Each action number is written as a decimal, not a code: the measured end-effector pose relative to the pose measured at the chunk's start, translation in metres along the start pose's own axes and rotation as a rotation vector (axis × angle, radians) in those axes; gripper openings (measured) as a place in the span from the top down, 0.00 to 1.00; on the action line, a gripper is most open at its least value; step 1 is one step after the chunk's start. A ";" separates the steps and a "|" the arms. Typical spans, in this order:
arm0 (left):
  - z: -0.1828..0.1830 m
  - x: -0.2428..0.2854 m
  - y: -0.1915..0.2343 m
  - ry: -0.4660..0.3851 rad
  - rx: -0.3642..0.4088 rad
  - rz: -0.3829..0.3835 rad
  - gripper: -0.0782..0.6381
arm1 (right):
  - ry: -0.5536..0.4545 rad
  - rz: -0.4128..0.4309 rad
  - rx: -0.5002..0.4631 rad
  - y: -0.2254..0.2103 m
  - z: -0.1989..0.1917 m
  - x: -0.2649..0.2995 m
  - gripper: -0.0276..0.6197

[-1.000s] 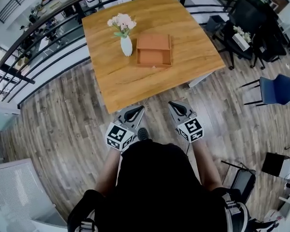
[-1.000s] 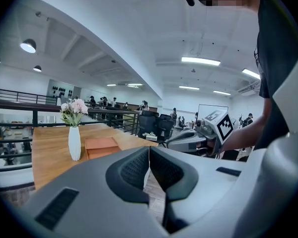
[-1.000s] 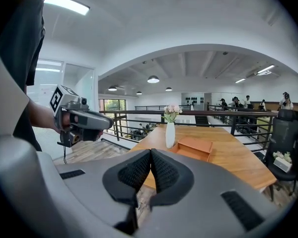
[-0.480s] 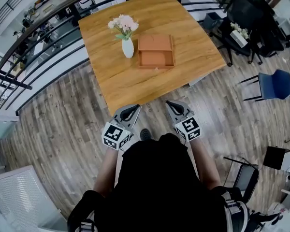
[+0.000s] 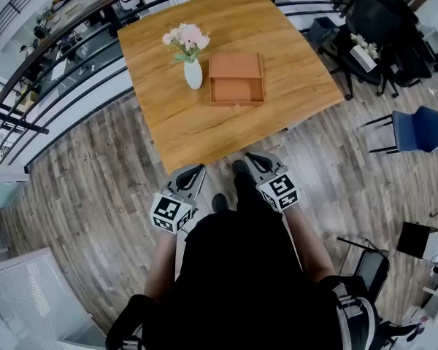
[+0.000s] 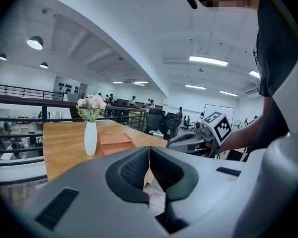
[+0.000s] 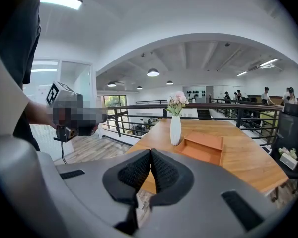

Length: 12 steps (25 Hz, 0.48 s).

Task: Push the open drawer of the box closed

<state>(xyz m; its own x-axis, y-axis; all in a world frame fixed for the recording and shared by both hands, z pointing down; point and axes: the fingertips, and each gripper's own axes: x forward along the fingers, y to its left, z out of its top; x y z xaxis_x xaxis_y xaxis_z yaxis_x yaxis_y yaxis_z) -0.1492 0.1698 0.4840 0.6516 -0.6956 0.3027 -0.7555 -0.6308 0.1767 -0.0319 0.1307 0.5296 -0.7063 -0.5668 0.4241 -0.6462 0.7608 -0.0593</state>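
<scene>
Left tool [image 5: 197,169] and right tool [image 5: 250,157] (both closed, empty) have drawn back; drawer [image 5: 236,90] open.

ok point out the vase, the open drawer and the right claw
vase [image 5: 193,75], head view, on its white body
open drawer [image 5: 237,91], head view, on the drawer's bare floor
right claw [image 7: 151,153], right gripper view, where its shut tips meet

We note a wooden table [image 5: 204,126] on plank floor [image 5: 95,195]. A white vase [image 5: 193,74] stands upright on the table, left of centre, holding pink and white flowers [image 5: 184,36]. Black railing [image 5: 55,46] runs round the table's far sides. A blue chair [image 5: 417,133] sits well apart at right, with black chairs [image 5: 383,20] beyond.
</scene>
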 end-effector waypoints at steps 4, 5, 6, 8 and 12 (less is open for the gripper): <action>0.007 0.009 0.017 -0.002 -0.019 0.053 0.86 | 0.002 0.041 -0.024 -0.016 0.011 0.019 0.93; 0.009 0.012 0.021 -0.003 -0.023 0.062 0.86 | 0.002 0.049 -0.028 -0.021 0.013 0.024 0.93; 0.012 0.016 0.024 -0.003 -0.025 0.070 0.86 | 0.000 0.057 -0.032 -0.027 0.016 0.028 0.93; 0.021 0.027 0.030 -0.004 -0.021 0.077 0.86 | -0.003 0.070 -0.037 -0.038 0.023 0.037 0.93; 0.037 0.056 0.037 -0.001 -0.004 0.070 0.86 | -0.005 0.092 -0.032 -0.060 0.029 0.051 0.93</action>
<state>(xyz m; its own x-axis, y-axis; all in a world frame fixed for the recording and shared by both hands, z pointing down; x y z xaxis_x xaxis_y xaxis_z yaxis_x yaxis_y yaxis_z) -0.1380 0.0946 0.4724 0.5974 -0.7382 0.3133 -0.7994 -0.5793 0.1591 -0.0373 0.0472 0.5288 -0.7638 -0.4956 0.4135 -0.5691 0.8194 -0.0691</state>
